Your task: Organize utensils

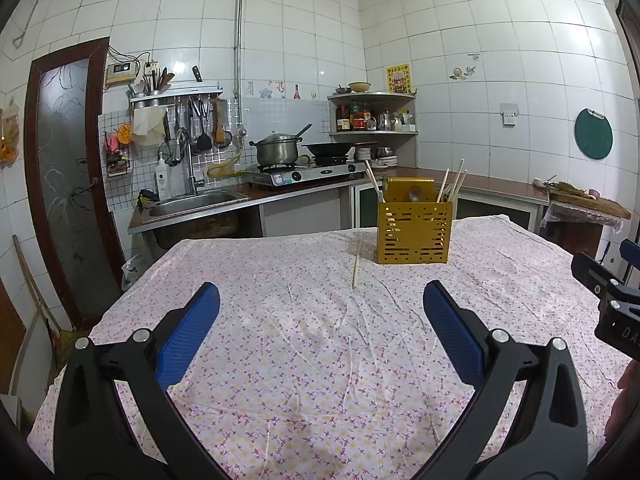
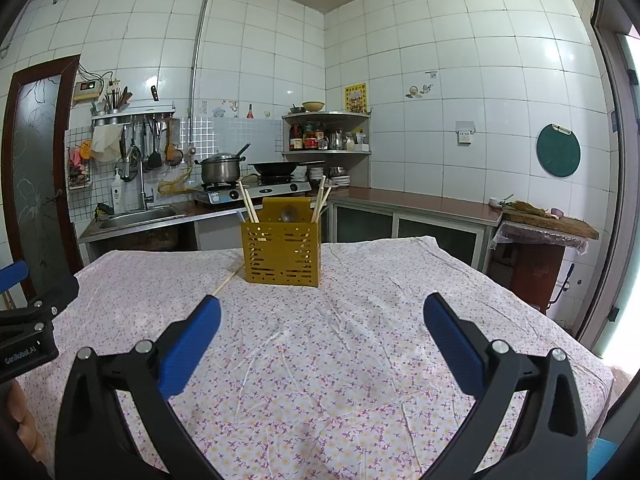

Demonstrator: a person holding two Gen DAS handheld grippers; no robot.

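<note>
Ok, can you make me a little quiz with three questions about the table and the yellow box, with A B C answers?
1. Where is the loose chopstick?
A. Flat on the tablecloth, left of the box
B. Inside the sink
C. Held in the right gripper

2. What colour is the box that holds the utensils?
A. Green
B. Yellow
C. White

3. How do the left gripper and right gripper stand?
A. Both shut on chopsticks
B. One open, one shut
C. Both open, holding nothing

Answers:
1 A, the thin stick lies on the flowered cloth beside the box's left side.
2 B, the slotted box is yellow in both views.
3 C, each pair of blue fingers is spread wide with only cloth between them.
</note>
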